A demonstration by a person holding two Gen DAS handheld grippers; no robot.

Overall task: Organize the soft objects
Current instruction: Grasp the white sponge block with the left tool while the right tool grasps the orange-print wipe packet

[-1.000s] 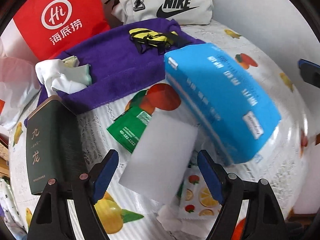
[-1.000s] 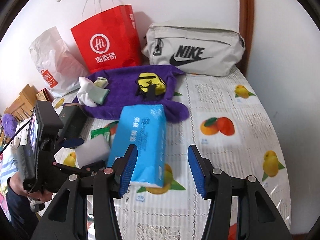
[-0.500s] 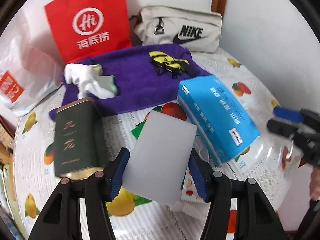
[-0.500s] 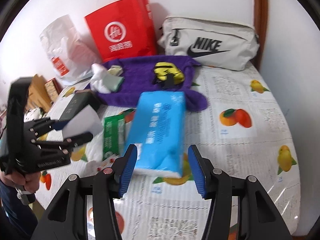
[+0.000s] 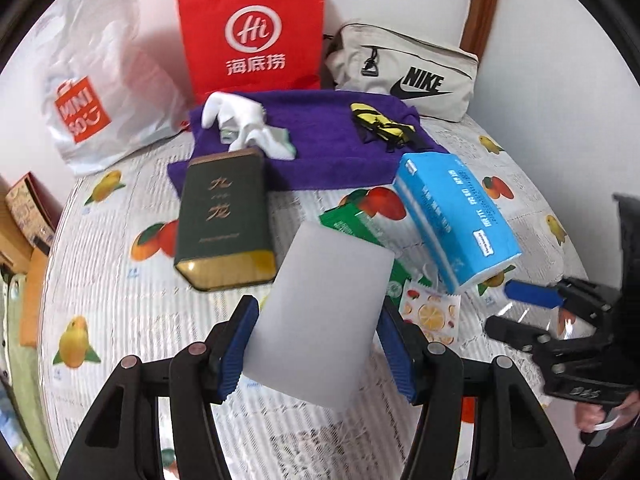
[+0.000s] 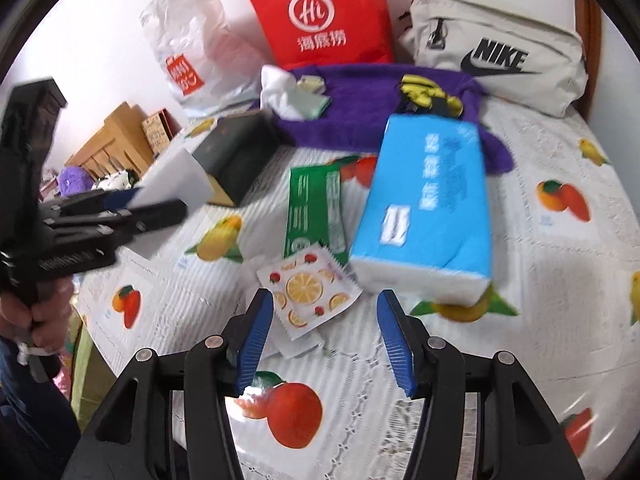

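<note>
Since a second ago the left gripper (image 5: 316, 344) has closed its jaws onto the white sponge block (image 5: 324, 316), which lay loose between wide-spread fingers then, and has lifted it clear of the table. Its blue pads (image 5: 236, 350) now press the block's two sides, and the block sticks out forward, tilted, above the fruit-print tablecloth (image 5: 112, 280).

Just left of the block lies a dark green tin (image 5: 224, 216). Just right, partly hidden under it, is a green wipes packet (image 5: 360, 228), with a small fruit-print sachet (image 5: 432, 316) nearer. Further right sits the blue tissue pack (image 5: 452, 216).

Meanwhile the right gripper (image 6: 326, 340) has dropped lower. Its fingers stand partly apart with nothing between them, above the sachet's near corner, the tissue pack just beyond to the right.

Farther back a purple towel (image 5: 328, 144) carries white socks (image 5: 244, 124) on its left and a yellow-and-black pouch (image 5: 380, 124) on its right. Against the far wall stand a white plastic bag (image 5: 100, 92), a red paper bag (image 5: 252, 28) and a grey Nike bag (image 5: 404, 72).
</note>
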